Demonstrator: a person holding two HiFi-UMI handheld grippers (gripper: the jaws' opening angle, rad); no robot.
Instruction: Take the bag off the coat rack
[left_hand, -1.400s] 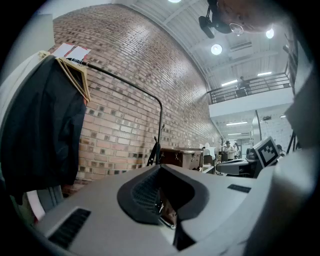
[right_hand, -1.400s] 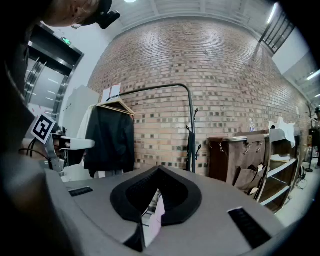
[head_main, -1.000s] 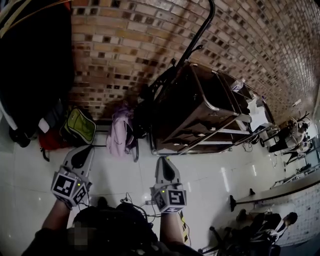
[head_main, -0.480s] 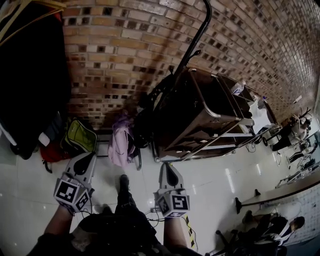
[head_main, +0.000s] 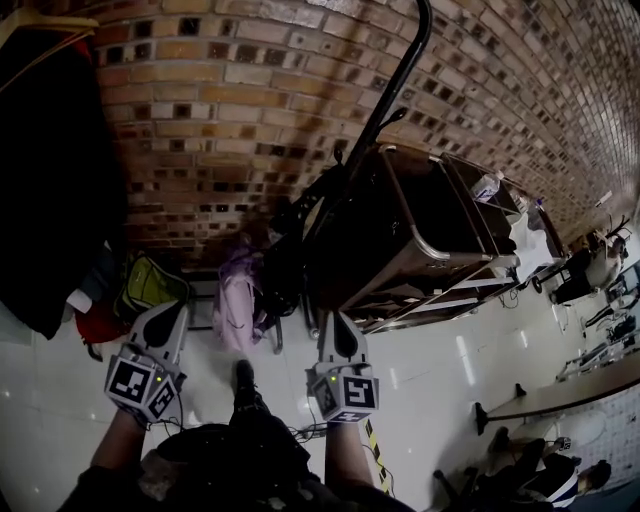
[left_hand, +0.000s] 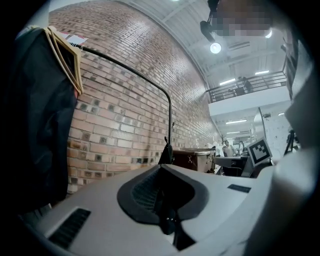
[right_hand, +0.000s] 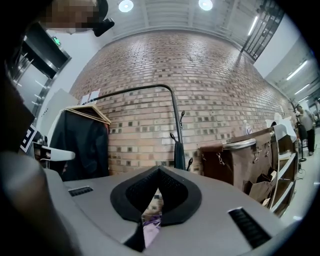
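A black coat rack pole (head_main: 398, 78) curves up against the brick wall. A dark bag (head_main: 298, 222) hangs from it, seen in the right gripper view as a narrow dark bag (right_hand: 179, 152) on the pole. Low beside it sits a lilac bag (head_main: 238, 300), which shows through the right jaws' notch. My left gripper (head_main: 172, 310) and right gripper (head_main: 338, 320) are held level side by side, short of the rack and touching nothing. Both are shut with nothing held. The left gripper (left_hand: 161, 167) points at the wall and pole; the right gripper (right_hand: 159, 170) points at the pole.
A black coat (head_main: 50, 170) on a wooden hanger (left_hand: 67, 55) hangs at the left. A green backpack (head_main: 150, 285) lies below it. A brown cart (head_main: 420, 235) stands right of the rack. Cables lie on the white floor (head_main: 440, 360) by the person's feet.
Both grippers and the person have moved forward toward the wall. The rack, the lilac bag and the cart now lie closer to the jaw tips. Both jaws stay shut.
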